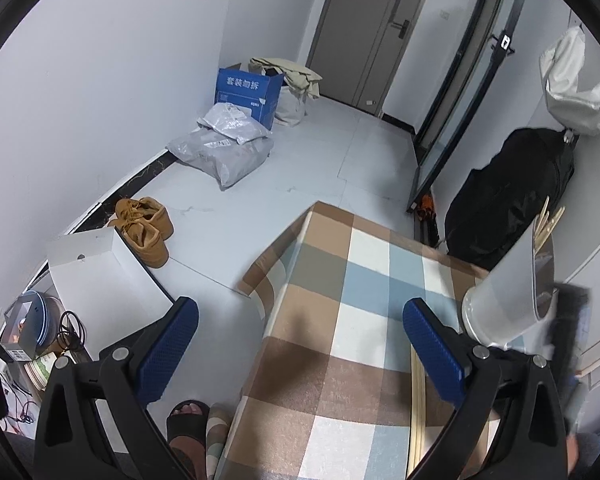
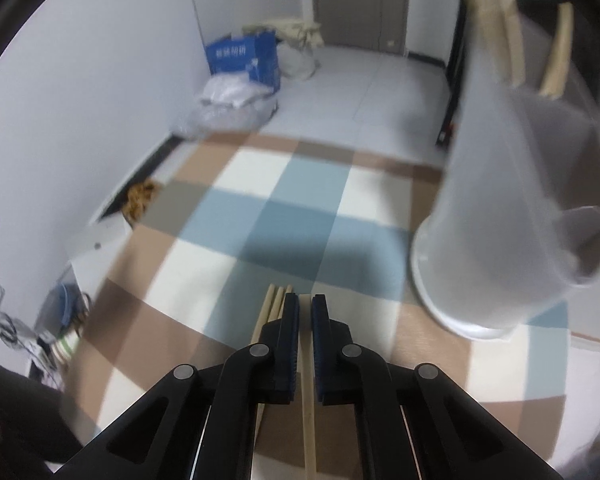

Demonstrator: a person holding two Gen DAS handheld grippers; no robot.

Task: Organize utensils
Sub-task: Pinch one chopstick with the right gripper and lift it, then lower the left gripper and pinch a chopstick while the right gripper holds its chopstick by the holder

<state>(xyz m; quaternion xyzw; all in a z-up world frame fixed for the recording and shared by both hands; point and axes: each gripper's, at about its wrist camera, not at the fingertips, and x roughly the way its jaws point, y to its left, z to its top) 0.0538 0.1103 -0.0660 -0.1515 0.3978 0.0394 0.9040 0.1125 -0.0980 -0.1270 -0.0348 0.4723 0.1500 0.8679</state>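
A white utensil holder (image 2: 512,216) stands on the checked tablecloth (image 2: 260,216) at the right, with several wooden chopsticks (image 2: 556,56) standing in it. It also shows in the left wrist view (image 1: 508,300). My right gripper (image 2: 305,300) is shut on one wooden chopstick (image 2: 308,408), low over the table. More loose chopsticks (image 2: 272,308) lie just left of its fingers. My left gripper (image 1: 300,320) is open and empty above the table's left edge. Loose chopsticks (image 1: 418,400) lie on the cloth by its right finger.
The checked table (image 1: 332,320) ends at its left edge above a tiled floor. On the floor are brown shoes (image 1: 144,228), a white box (image 1: 104,276), grey bags (image 1: 224,148) and a blue carton (image 1: 246,90). A black bag (image 1: 508,196) stands behind the table.
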